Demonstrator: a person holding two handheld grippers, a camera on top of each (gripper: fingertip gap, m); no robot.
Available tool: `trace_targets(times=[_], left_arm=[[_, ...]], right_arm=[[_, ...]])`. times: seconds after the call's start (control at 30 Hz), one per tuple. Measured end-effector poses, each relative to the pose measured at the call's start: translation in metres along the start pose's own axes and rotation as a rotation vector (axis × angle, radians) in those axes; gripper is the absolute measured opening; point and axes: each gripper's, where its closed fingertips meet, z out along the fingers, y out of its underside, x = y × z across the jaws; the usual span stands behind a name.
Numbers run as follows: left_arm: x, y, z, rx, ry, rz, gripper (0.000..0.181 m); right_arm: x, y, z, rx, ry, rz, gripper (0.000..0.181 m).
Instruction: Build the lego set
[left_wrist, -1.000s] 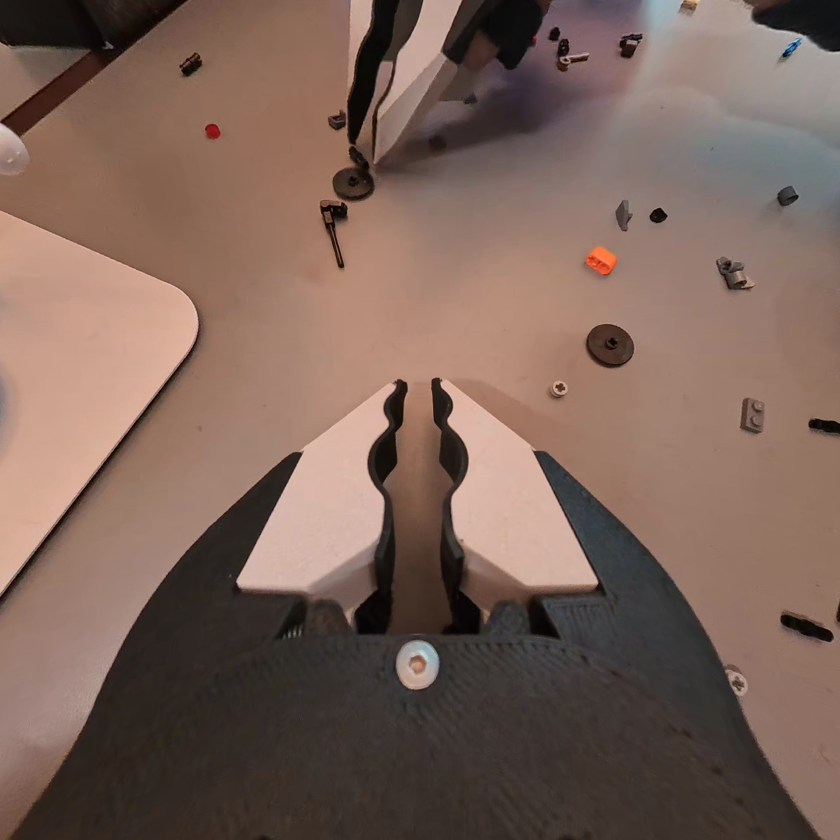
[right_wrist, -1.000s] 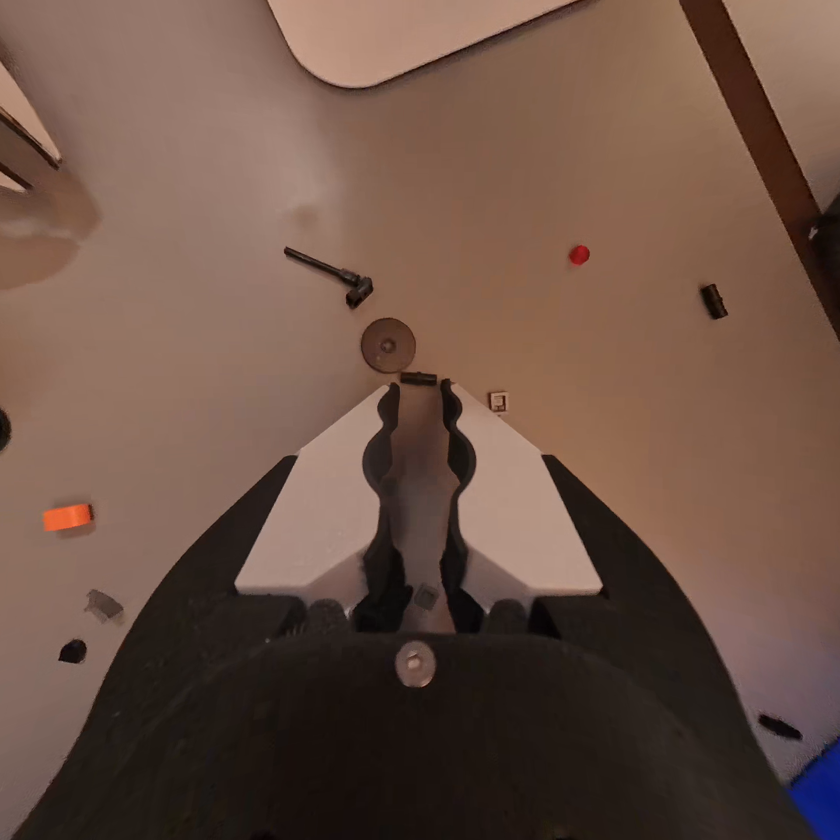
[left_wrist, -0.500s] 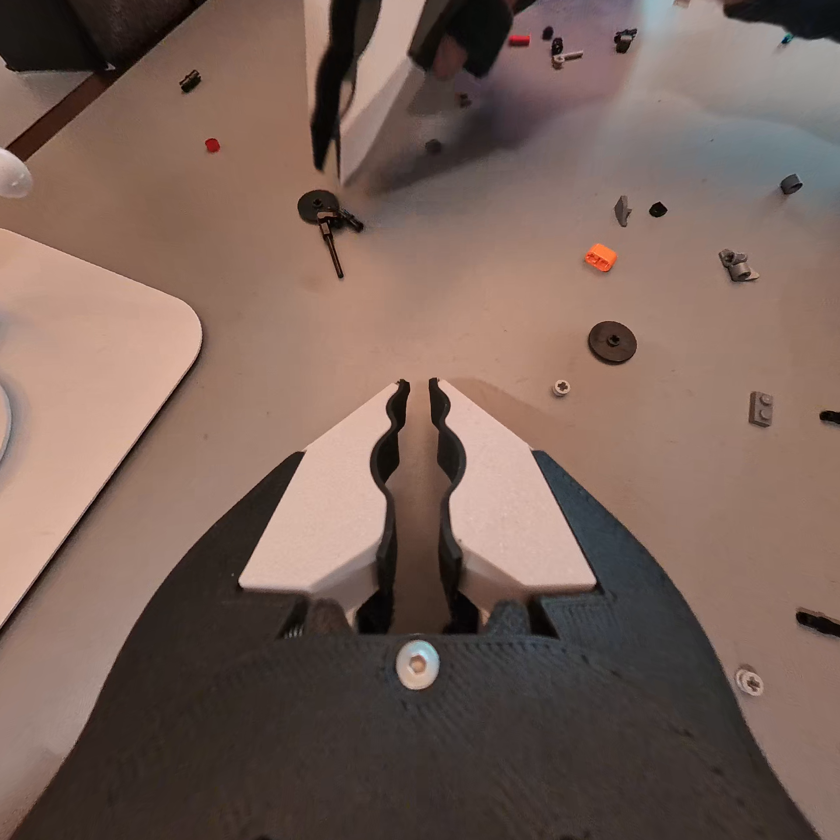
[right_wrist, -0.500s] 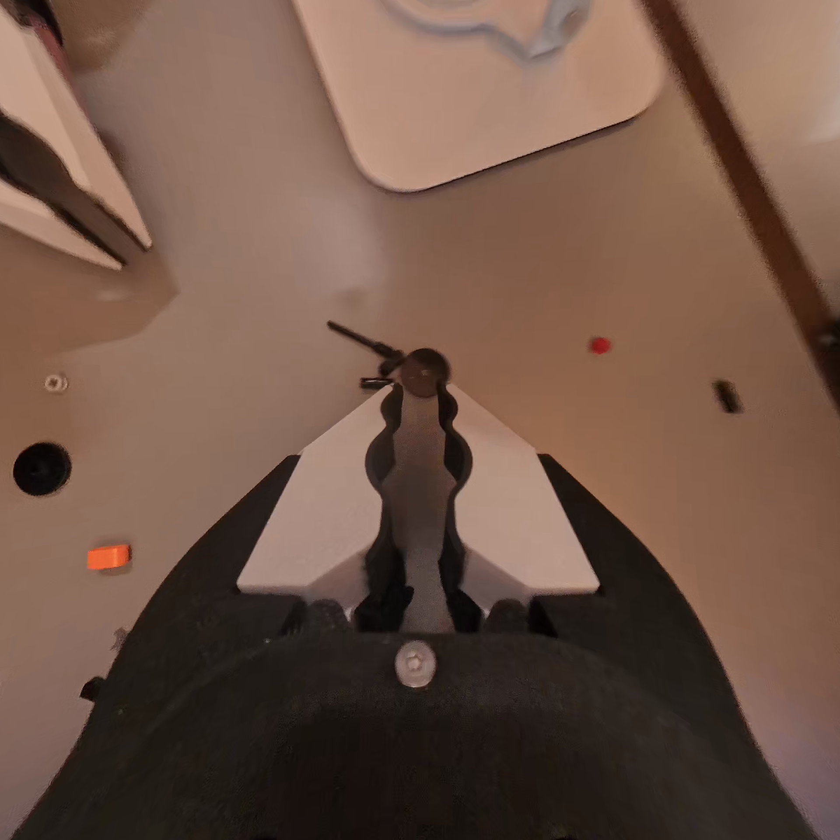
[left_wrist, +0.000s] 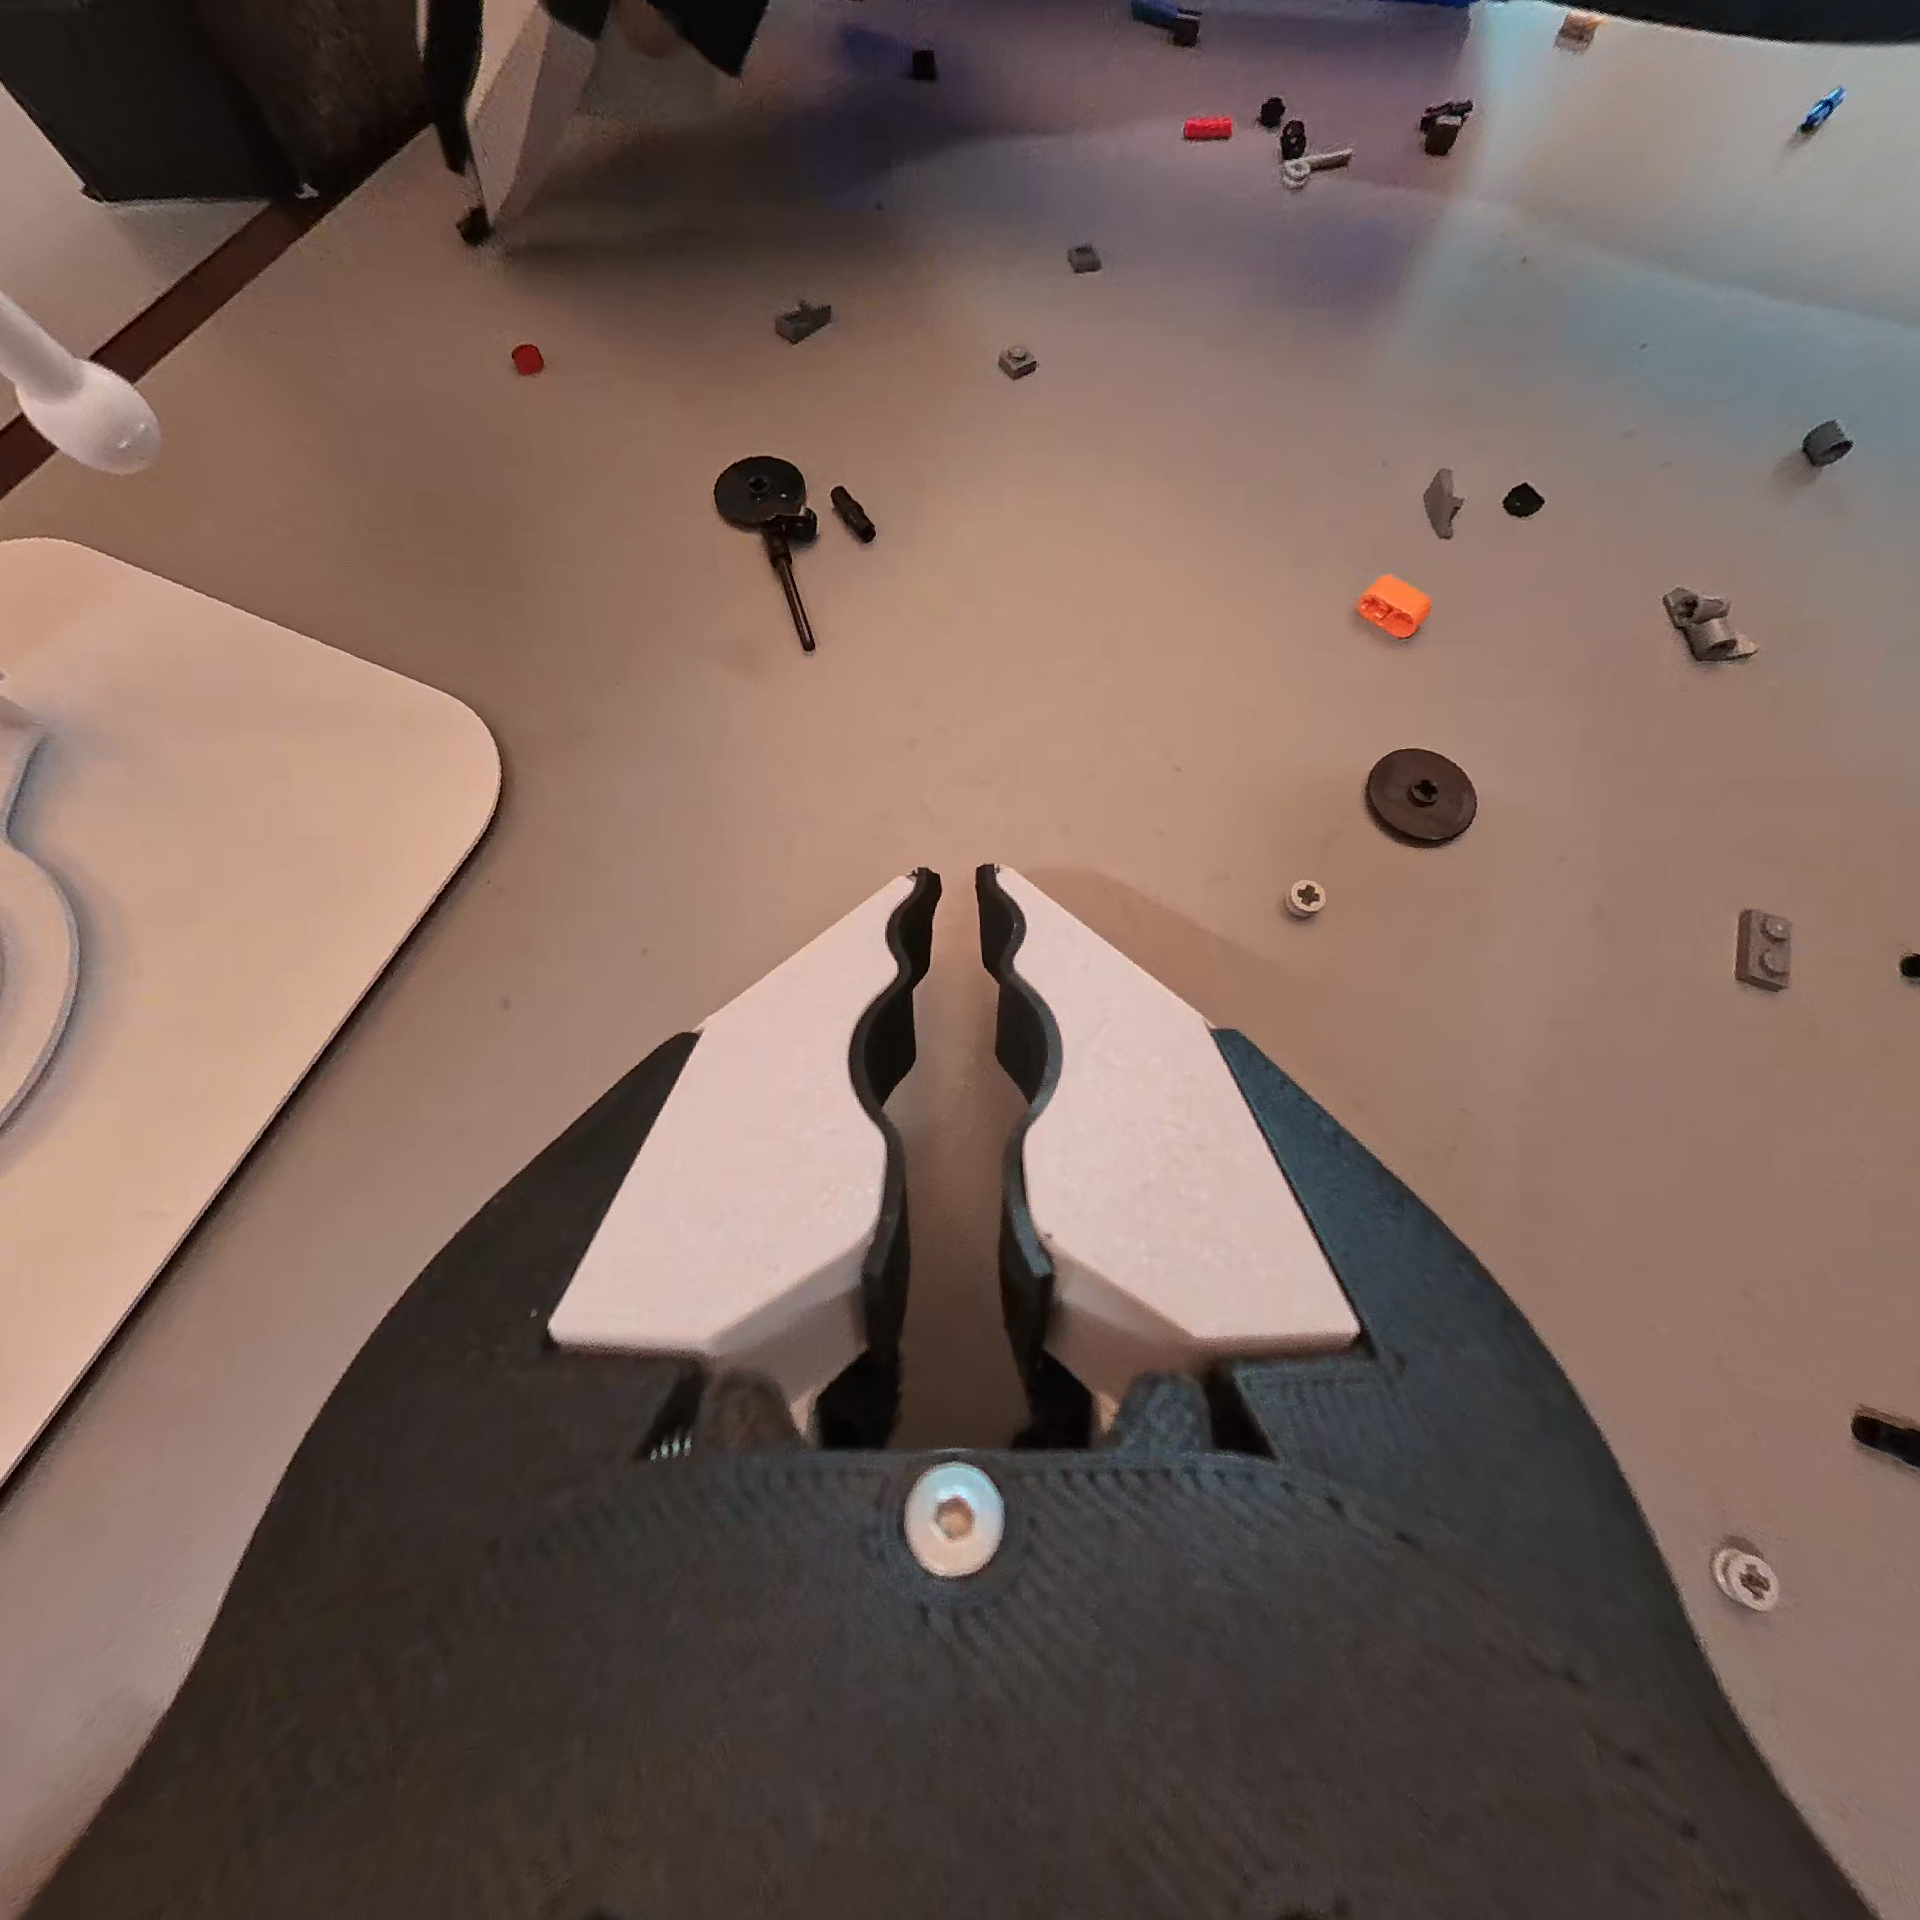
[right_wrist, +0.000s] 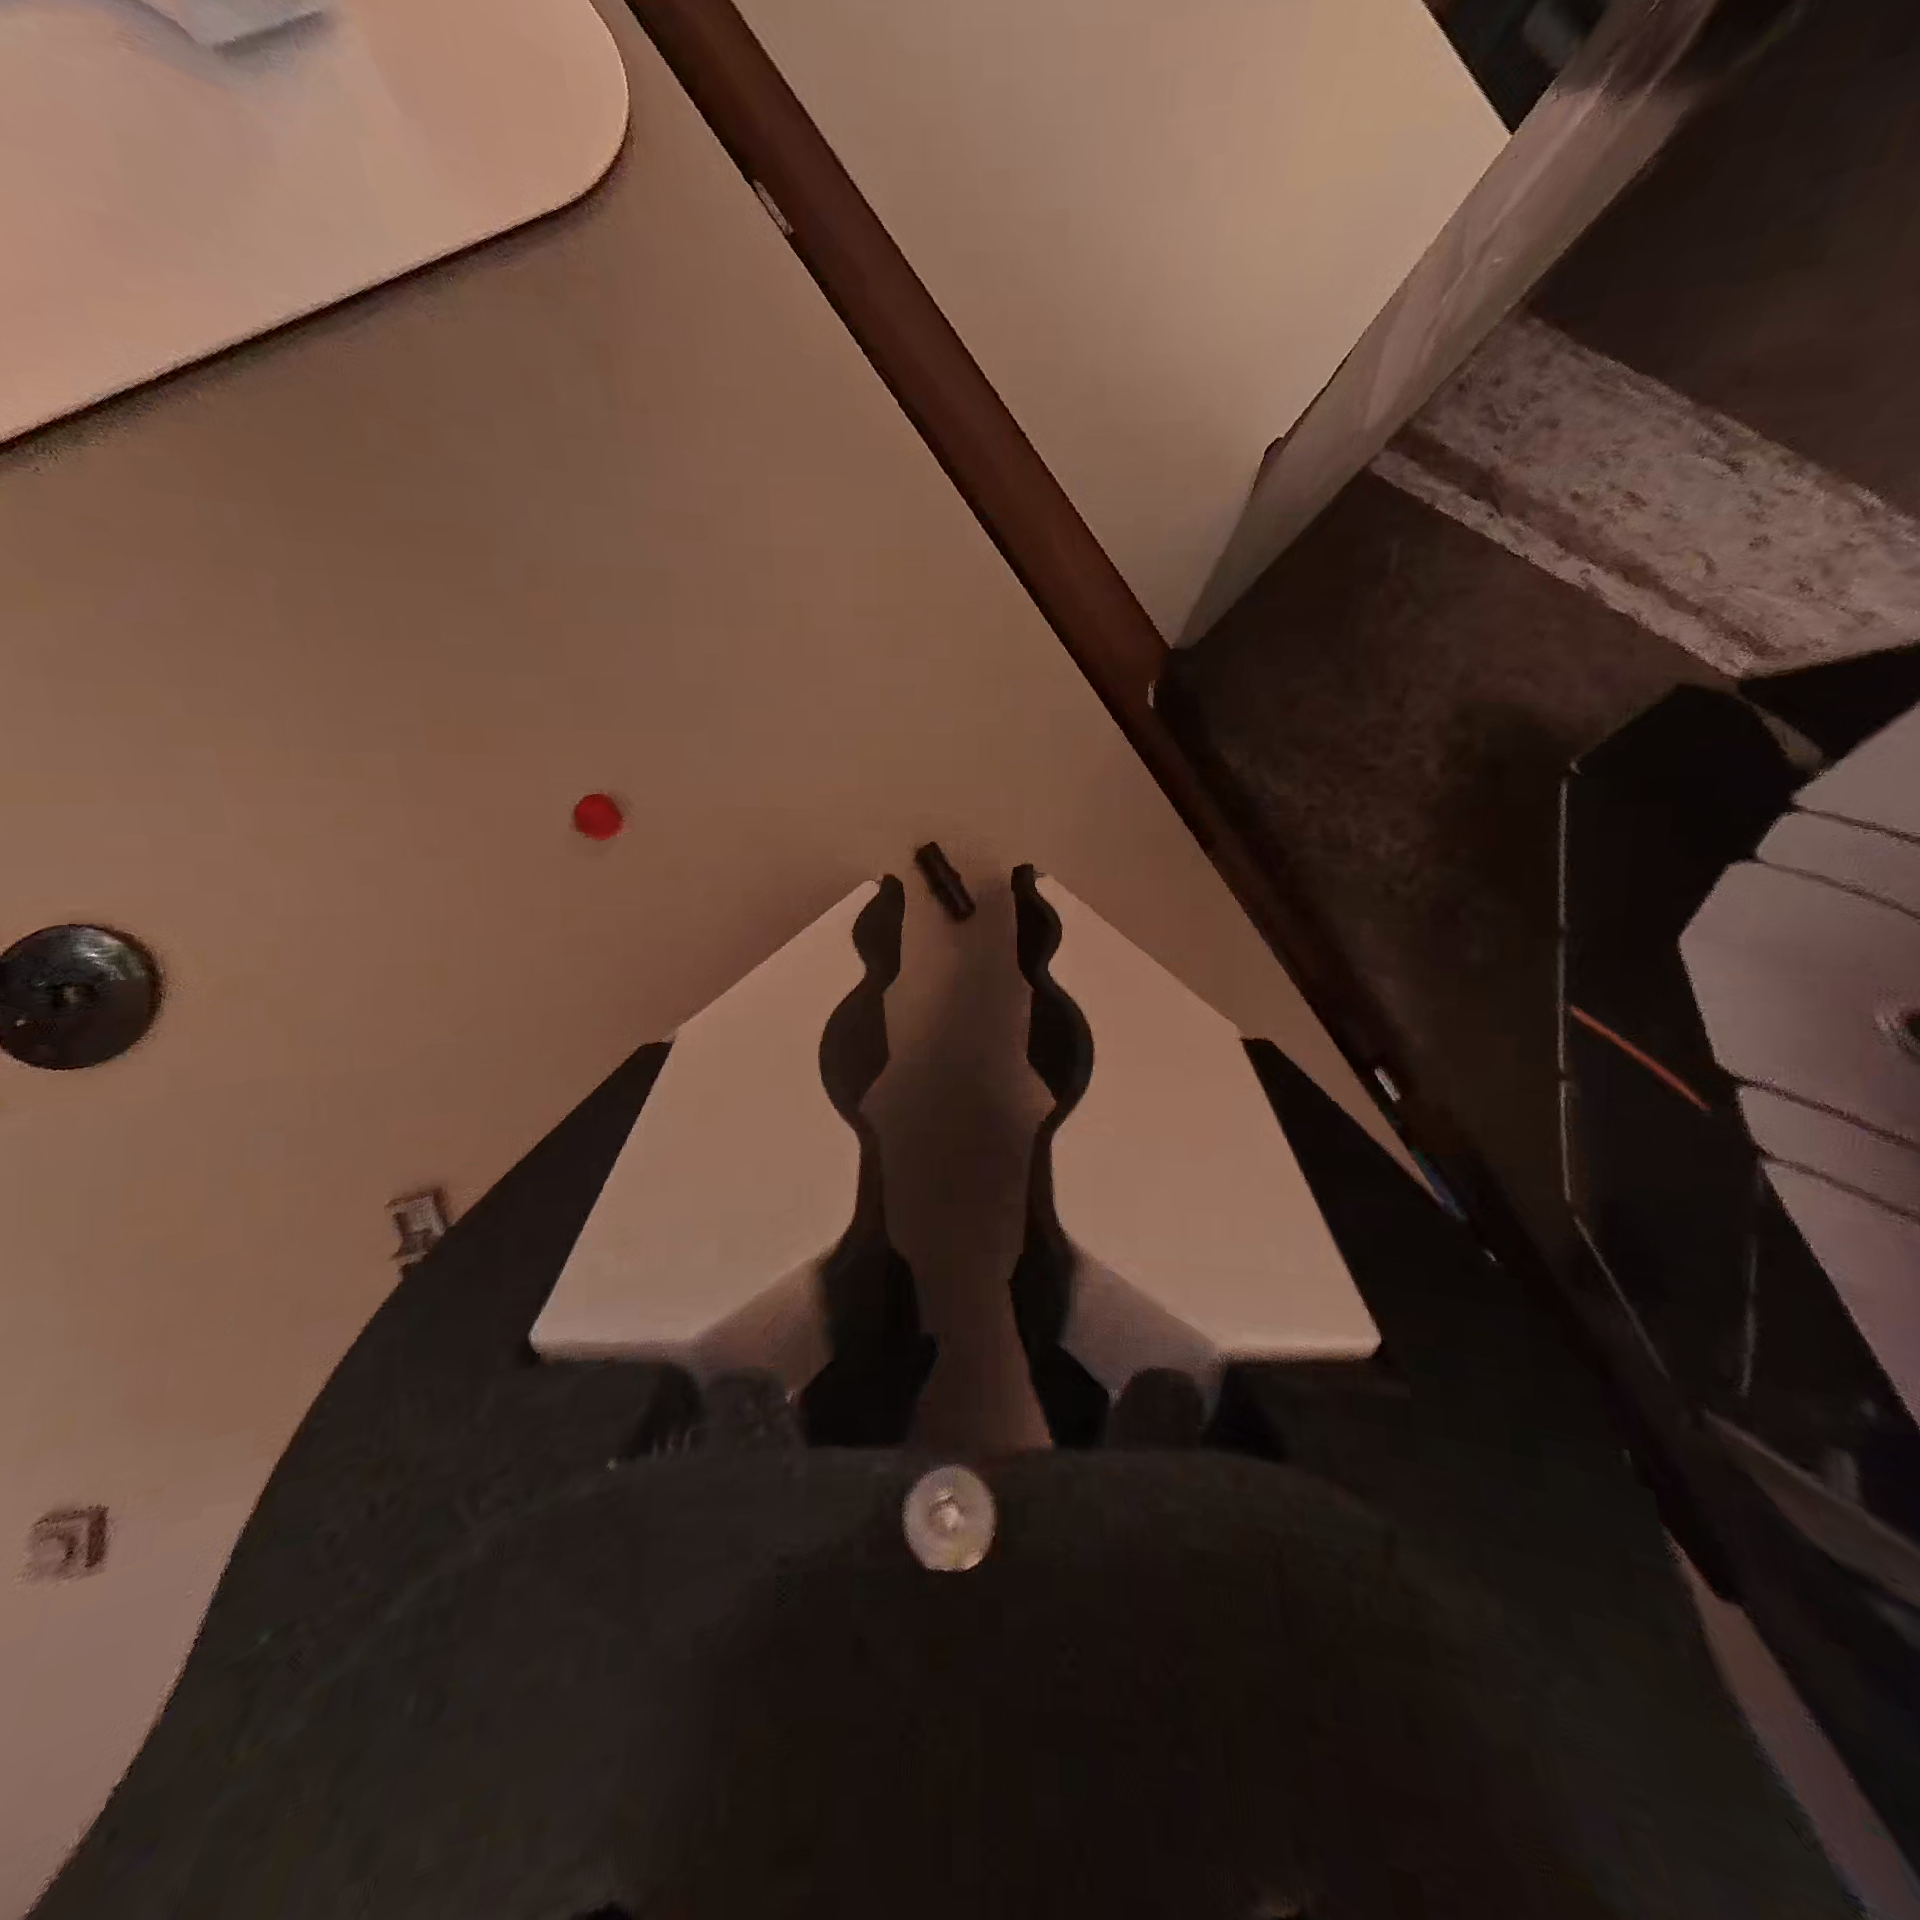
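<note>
Left wrist view: left gripper (left_wrist: 958, 873) low over table (left_wrist: 1039, 665), jaws narrow, slim gap at tips, nothing between them. Bare tabletop straight ahead of tips, open room up to black disc (left_wrist: 762, 490) with black rod (left_wrist: 795, 597) lying against its near edge, short black pin (left_wrist: 852, 514) just beside. White rounded board (left_wrist: 260, 831) at left, its corner near left finger. Right side scattered: second black disc (left_wrist: 1420, 796), white round stud (left_wrist: 1305, 898) near right finger, grey two-stud plate (left_wrist: 1763, 950), orange brick (left_wrist: 1394, 606), grey connector (left_wrist: 1709, 636), grey wedge (left_wrist: 1441, 503). Farther off: red stud (left_wrist: 528, 358), grey bracket (left_wrist: 802, 321), small grey plate (left_wrist: 1019, 361). More small pieces along far side, too small to tell. Right gripper (left_wrist: 473, 223) at top left, tips down at table near dark table edge (left_wrist: 208, 301); small dark bit at its tips, grip unclear from here.

Right wrist view: right gripper (right_wrist: 954, 878) jaws moderately apart, clear gap, holding nothing. Small black pin (right_wrist: 943, 881) lying on table (right_wrist: 416, 623) just ahead, between tips, tilted, touching neither finger as far as visible. Brown table edge (right_wrist: 935, 395) running diagonally close on right, little room that side; beyond it a drop to dark floor area. Open tabletop on left: red stud (right_wrist: 597, 816), black disc (right_wrist: 78, 995) at left border, two small grey pieces (right_wrist: 416, 1226) (right_wrist: 68, 1540) near gripper body. White board corner (right_wrist: 312, 156) top left.
</note>
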Motion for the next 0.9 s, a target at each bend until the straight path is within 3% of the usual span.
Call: trace_targets(times=[0.17,0.3,0.53,0.67,0.9], left_arm=[[-0.001,0.0,0.0,0.004,0.001,0.002,0.006],[-0.002,-0.001,-0.001,0.008,0.003,-0.002,0.006],[-0.002,-0.002,0.0,0.012,0.007,-0.005,0.005],[-0.002,-0.002,-0.001,0.015,0.005,-0.01,0.005],[-0.002,-0.002,-0.002,0.017,0.002,-0.006,0.005]], right_arm=[[-0.001,0.001,0.006,-0.024,-0.062,0.031,0.001],[-0.017,0.004,-0.005,-0.029,-0.1,0.05,0.001],[-0.133,-0.005,-0.065,0.057,-0.28,-0.058,0.001],[-0.174,0.0,-0.063,0.033,-0.314,-0.123,0.001],[-0.178,0.009,-0.04,-0.017,-0.26,-0.137,0.002]])
